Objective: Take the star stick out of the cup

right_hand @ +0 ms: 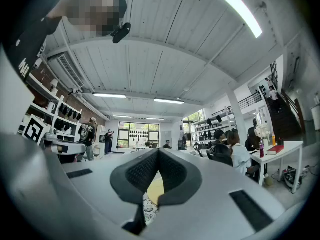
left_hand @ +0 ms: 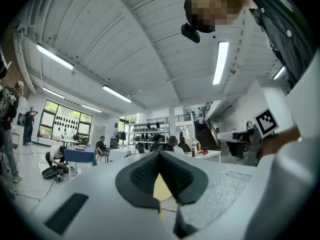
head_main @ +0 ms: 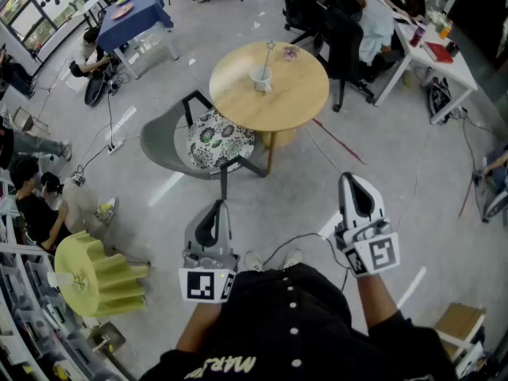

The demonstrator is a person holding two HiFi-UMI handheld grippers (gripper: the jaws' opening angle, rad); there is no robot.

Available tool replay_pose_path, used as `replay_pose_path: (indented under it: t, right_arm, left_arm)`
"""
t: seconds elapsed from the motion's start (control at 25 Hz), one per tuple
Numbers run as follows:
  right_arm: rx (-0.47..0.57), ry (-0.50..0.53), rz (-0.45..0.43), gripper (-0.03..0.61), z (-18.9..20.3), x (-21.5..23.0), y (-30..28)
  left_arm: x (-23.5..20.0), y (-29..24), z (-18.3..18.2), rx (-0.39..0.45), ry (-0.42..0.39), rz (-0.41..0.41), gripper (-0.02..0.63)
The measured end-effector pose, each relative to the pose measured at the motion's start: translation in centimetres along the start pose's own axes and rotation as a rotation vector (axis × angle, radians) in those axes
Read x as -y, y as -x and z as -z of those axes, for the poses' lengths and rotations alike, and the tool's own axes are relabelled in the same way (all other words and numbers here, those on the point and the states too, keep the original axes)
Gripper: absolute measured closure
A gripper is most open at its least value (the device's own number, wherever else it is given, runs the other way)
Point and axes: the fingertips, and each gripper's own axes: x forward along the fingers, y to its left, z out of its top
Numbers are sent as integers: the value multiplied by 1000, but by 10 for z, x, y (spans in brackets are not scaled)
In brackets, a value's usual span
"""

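Jaws pressed together and holding nothing, the left gripper (head_main: 216, 206) and right gripper (head_main: 350, 178) hang at the lower centre of the frame. They are well apart from the round table (head_main: 238, 105) at upper centre, where the star stick (head_main: 267, 57) stands in a white cup (head_main: 260, 78). With a chair (head_main: 163, 143) between person and table, a long reach looks likely, and a slanted pull on so thin a stick could tip the cup or let it slip.

shirt print (head_main: 226, 365), "MAR" (rest unclear)
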Motion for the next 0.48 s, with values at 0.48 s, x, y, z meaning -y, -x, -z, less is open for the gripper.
replay_pose_path:
  t: [0.48]
  right_arm:
    - [56, -82, -33, 580, -2, 2, 5]
  left_arm:
    - [-1, -3, -7, 48, 46, -16, 614]
